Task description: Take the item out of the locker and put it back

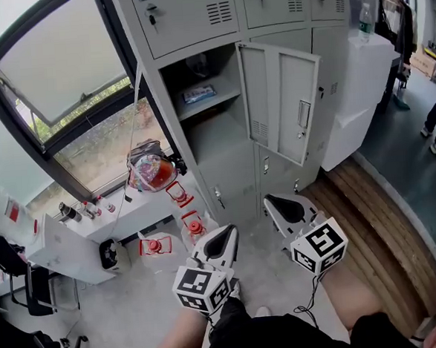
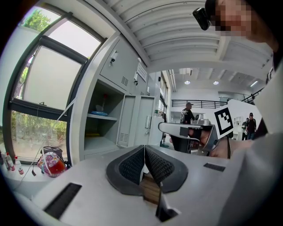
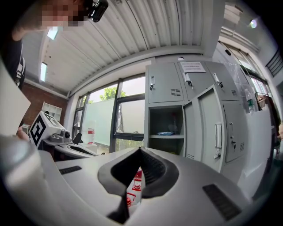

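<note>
The blue item point(image 1: 199, 94) lay flat on the upper shelf of the open locker point(image 1: 201, 145), untouched as far as I could judge. Its door point(image 1: 281, 102) stood swung out to the right, so the opening was free from the front. Both tools were held low and well short of it. The left gripper point(image 2: 144, 151) had its jaws pressed together on nothing, and the right gripper point(image 3: 139, 152) likewise, carried rather than reaching, I'd say. Off to the left a bag point(image 1: 151, 169) with something red in it sat by the window, and red-capped jugs point(image 1: 194, 227) stood near the locker's foot. Neither looked likely to block the shelf.
</note>
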